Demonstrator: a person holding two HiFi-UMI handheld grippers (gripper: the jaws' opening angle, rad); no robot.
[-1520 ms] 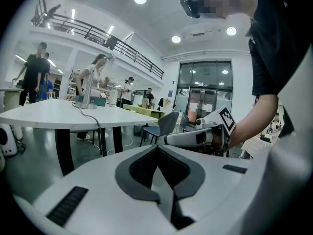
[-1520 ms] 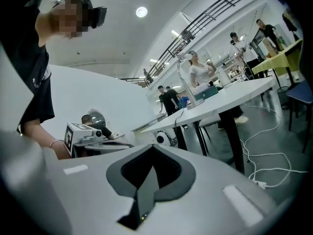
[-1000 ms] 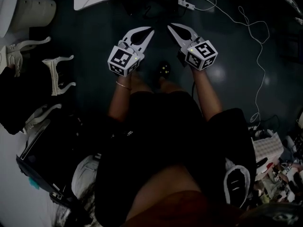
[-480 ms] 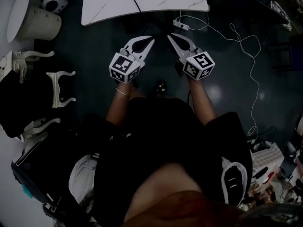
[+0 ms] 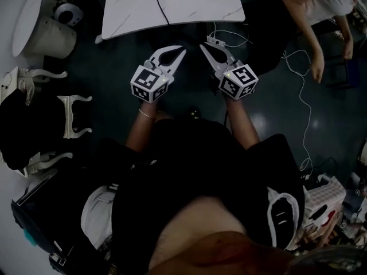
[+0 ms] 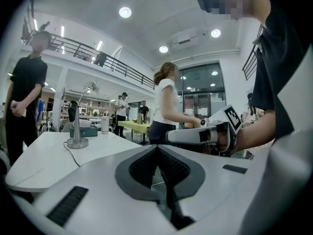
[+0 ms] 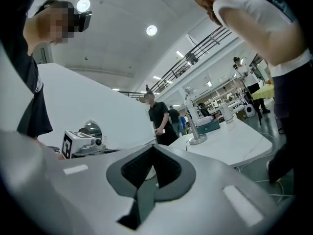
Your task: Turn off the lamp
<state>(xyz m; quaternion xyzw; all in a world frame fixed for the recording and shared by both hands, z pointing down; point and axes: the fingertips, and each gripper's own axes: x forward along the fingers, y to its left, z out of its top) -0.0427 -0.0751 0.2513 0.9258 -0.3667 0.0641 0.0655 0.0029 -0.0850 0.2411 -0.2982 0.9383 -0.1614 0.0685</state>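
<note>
The lamp stands on the white marble table (image 5: 172,7). In the left gripper view I see its round base (image 6: 77,142), thin pole and small head (image 6: 93,86); in the right gripper view its base (image 7: 197,140) is further off. Its dark cord (image 5: 161,7) runs across the tabletop in the head view. Both grippers are held in the air short of the table's near edge and point toward it, side by side. My left gripper (image 5: 182,51) is shut with nothing in it, tips together (image 6: 157,147). My right gripper (image 5: 202,44) is shut and empty as well (image 7: 153,146).
A person in a white top (image 5: 321,4) stands right of the table, another in black (image 6: 24,97) at its left. A white cable (image 5: 301,96) trails over the dark floor. White chair frames (image 5: 71,113) lie at the left. A green box (image 6: 83,131) sits behind the lamp.
Both grippers have risen and the table has come closer in the head view. The person in white has come into view at the top right. Both grippers stayed shut.
</note>
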